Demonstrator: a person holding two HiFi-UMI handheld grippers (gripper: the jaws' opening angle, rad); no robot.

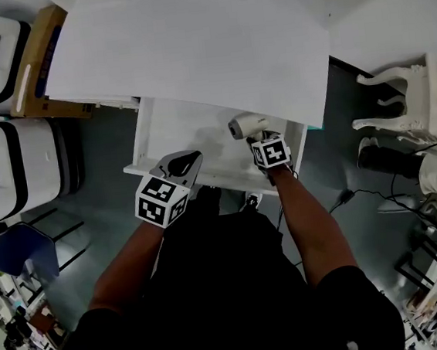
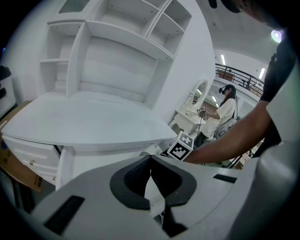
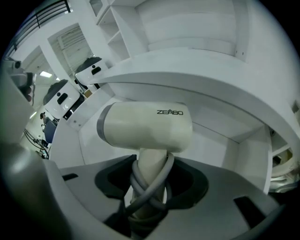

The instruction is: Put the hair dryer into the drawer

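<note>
Two grippers show in the head view: my right gripper [image 1: 271, 154] carries the hair dryer [image 1: 245, 125] over the open drawer [image 1: 171, 132] under the bench [image 1: 190, 49], while my left gripper [image 1: 176, 181] is near the drawer's front edge. Left gripper view: its fingers [image 2: 133, 176] are pressed together, empty. Right gripper view: fingers clamped on the dryer's handle, cord [image 3: 140, 187] wound round it. I'd lower until the body rests on the drawer floor, clear of the bench edge, then release.

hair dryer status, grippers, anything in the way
Right gripper shut on hair dryer handle, cord wrapped round it. Left gripper shut, empty. Hair dryer held over open drawer, under desktop. Nothing seen blocking.
</note>
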